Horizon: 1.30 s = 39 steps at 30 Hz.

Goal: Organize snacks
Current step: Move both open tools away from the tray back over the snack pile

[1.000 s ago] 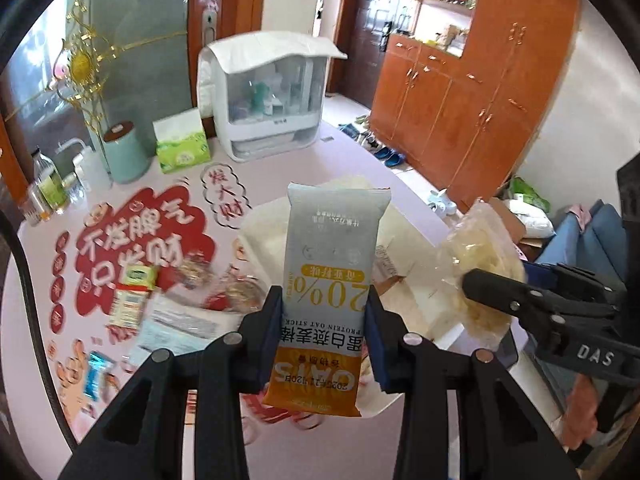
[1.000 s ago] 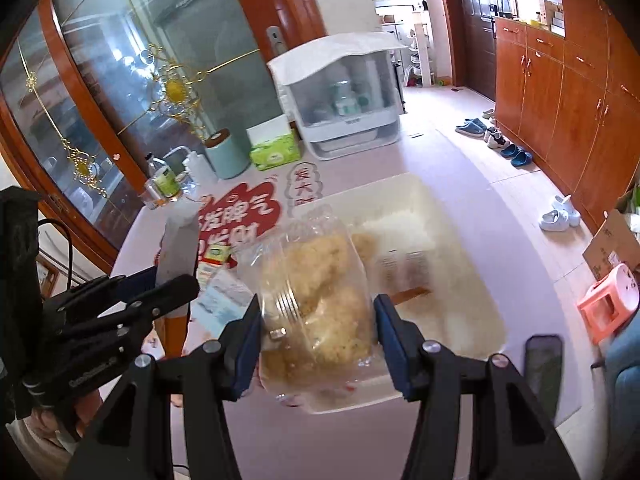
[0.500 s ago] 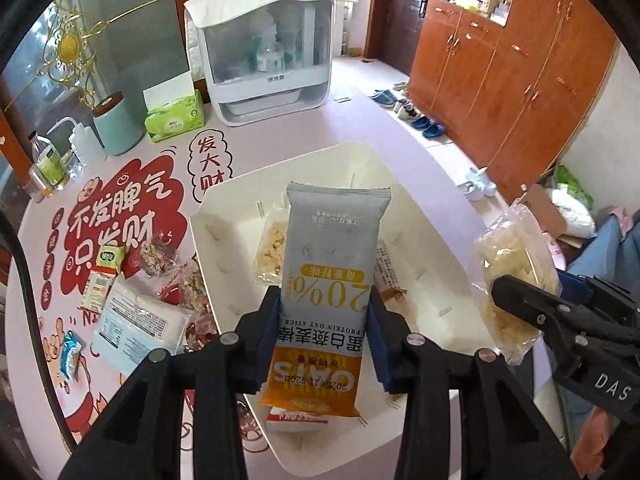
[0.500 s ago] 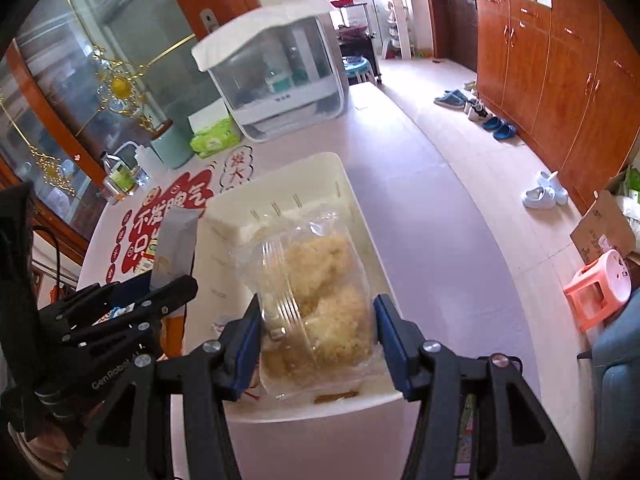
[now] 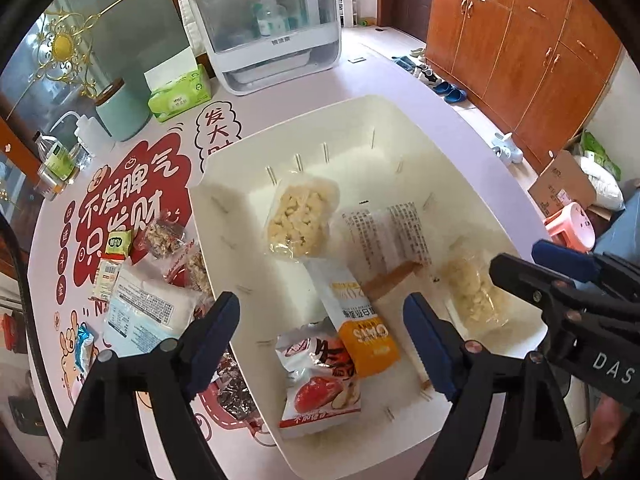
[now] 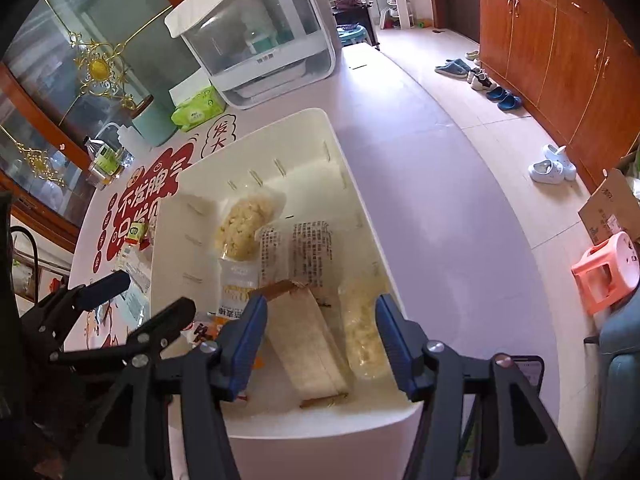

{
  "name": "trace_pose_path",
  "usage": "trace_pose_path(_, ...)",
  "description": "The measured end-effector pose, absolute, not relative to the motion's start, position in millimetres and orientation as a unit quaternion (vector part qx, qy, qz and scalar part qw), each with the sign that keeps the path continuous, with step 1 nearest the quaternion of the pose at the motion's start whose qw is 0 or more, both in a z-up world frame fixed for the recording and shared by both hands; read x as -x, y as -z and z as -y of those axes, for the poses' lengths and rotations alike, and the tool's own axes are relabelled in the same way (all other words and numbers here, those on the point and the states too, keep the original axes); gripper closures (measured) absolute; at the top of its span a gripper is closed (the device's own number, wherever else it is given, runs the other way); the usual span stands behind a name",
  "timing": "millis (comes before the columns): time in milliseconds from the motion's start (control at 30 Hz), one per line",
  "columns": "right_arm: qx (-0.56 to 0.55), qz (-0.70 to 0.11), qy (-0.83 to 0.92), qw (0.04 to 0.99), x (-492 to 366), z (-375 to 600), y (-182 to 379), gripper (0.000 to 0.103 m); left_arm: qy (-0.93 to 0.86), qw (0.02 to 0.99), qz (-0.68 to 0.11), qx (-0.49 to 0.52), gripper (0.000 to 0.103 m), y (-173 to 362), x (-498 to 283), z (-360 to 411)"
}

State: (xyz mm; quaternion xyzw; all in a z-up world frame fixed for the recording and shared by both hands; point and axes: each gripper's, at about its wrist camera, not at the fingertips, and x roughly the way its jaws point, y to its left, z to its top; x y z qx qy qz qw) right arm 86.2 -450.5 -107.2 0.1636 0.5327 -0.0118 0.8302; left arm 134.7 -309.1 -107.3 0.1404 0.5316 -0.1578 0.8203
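**Snacks in bin, both grippers released**

Bin [image 5: 400,120], white, stands on the worktop [image 5: 280,100]. Inside it: oat bar packet [image 5: 362,328] at centre, clear puffed-snack bag [image 6: 366,332] against the right wall, red-date packet [image 5: 316,384] near the front. Left gripper [image 5: 322,340] and right gripper [image 6: 318,338] hover above the bin, jaws spread, holding nothing. Loose snacks [image 5: 148,280] lie left of the bin.

In your left wrist view, the bin [image 5: 400,120] fills the middle of the frame. Inside it, the oat bar [image 5: 360,320] lies at lower centre, its lower end over the red-date packet [image 5: 320,384] (they overlap). The clear bag [image 5: 300,216] sits above them, and another bag [image 5: 472,292] lies at the right. Loose snacks [image 5: 148,292] lie on the table [image 5: 400,76] left of the bin; the tissue pack [image 5: 180,96] sits upper left.
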Motion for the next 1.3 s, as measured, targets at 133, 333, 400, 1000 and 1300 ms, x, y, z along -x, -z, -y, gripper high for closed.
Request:
trace_pose_path(133,-0.154,-0.529,0.011,0.834,-87.0,446.4,105.2,0.046,0.16,0.822,-0.529,-0.136,0.019,105.6,-130.1,307.5)
trace_pose_path(333,-0.157,-0.526,0.009,0.836,-82.9,442.5,103.4,0.046,0.16,0.823,-0.532,-0.118,0.019,102.1,-125.8,298.4)
trace_pose_path(400,-0.15,-0.52,0.012,0.841,-79.5,440.1,98.9,0.046,0.16,0.824,-0.531,-0.114,0.019,100.3,-124.0,295.3)
trace_pose_path(1000,-0.192,-0.478,-0.007,0.857,-54.0,395.6,74.9,0.044,0.137,0.844,-0.507,-0.112,0.019,66.8,-91.7,208.1)
trace_pose_path(1300,-0.154,-0.435,0.015,0.887,-42.3,294.9,30.4,0.038,0.152,0.864,-0.475,-0.075,0.018,39.2,-82.4,84.6)
